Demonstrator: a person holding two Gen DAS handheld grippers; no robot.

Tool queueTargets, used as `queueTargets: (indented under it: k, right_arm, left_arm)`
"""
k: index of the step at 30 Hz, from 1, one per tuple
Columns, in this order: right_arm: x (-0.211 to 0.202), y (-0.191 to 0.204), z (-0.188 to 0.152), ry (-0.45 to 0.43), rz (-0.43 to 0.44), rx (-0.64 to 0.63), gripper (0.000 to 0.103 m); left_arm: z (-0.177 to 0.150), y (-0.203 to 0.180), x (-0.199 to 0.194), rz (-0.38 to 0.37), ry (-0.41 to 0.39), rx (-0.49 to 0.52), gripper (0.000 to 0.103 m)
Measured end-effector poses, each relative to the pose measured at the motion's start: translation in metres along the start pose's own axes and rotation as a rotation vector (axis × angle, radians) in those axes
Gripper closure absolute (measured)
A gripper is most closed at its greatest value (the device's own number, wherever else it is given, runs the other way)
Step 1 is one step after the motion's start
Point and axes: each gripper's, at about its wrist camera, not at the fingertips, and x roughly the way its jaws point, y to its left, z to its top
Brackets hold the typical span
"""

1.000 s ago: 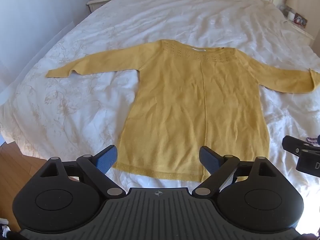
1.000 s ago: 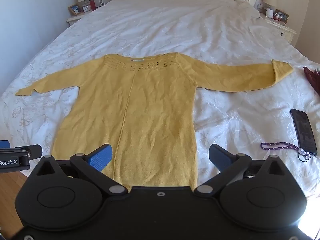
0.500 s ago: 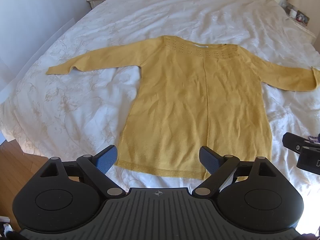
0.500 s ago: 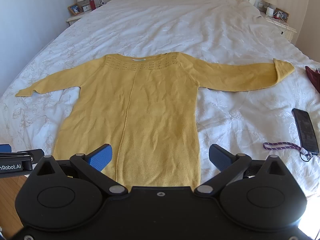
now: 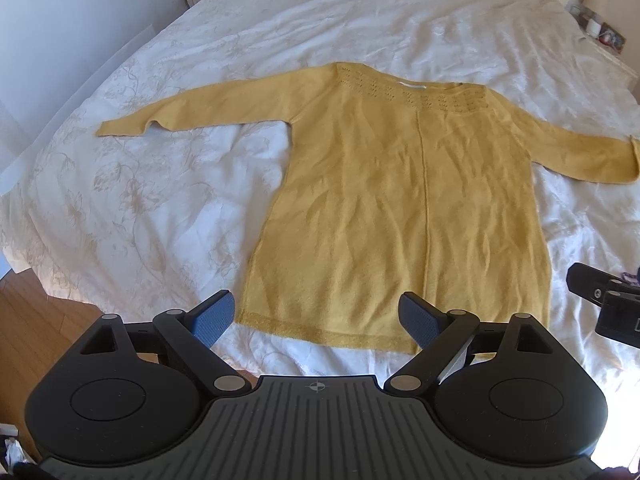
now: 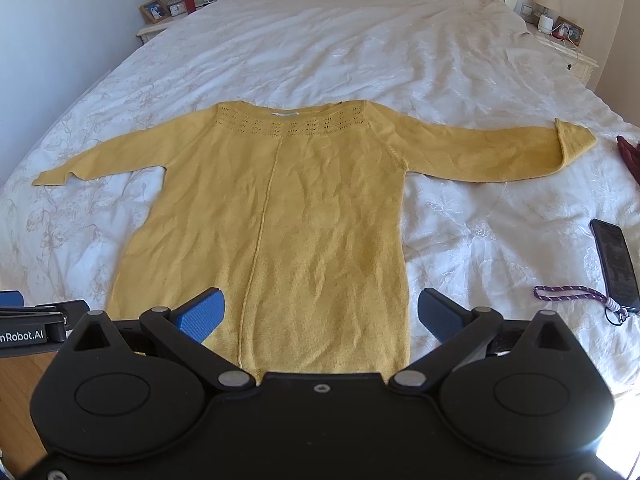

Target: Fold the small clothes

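Note:
A yellow long-sleeved knit sweater (image 5: 400, 208) lies flat on the white bed, neck away from me, both sleeves spread out; it also shows in the right wrist view (image 6: 280, 216). Its right cuff (image 6: 572, 140) is folded over. My left gripper (image 5: 316, 318) is open and empty, hovering over the sweater's hem at its left part. My right gripper (image 6: 320, 316) is open and empty above the hem's right part. Each gripper's edge shows in the other's view: the right one (image 5: 608, 308), the left one (image 6: 36, 320).
A white floral bedspread (image 6: 360, 52) covers the bed. A black phone (image 6: 614, 260) with a purple lanyard (image 6: 568, 292) lies at the right. A dark red cloth (image 6: 630, 152) sits at the right edge. Nightstands (image 6: 160, 28) flank the headboard. Wooden floor (image 5: 36, 328) lies lower left.
Both grippers have moved slightly forward and lower toward the sweater's hem, the left more than the right. Both stay open. The sweater has not moved.

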Motion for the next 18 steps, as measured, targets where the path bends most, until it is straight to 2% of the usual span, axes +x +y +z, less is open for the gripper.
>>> queueTargets:
  k: [18]
  right_arm:
    - [0.014, 0.007, 0.005, 0.034, -0.007, 0.007, 0.001]
  left_arm:
    - [0.009, 0.004, 0.013, -0.008, 0.03, -0.003, 0.013]
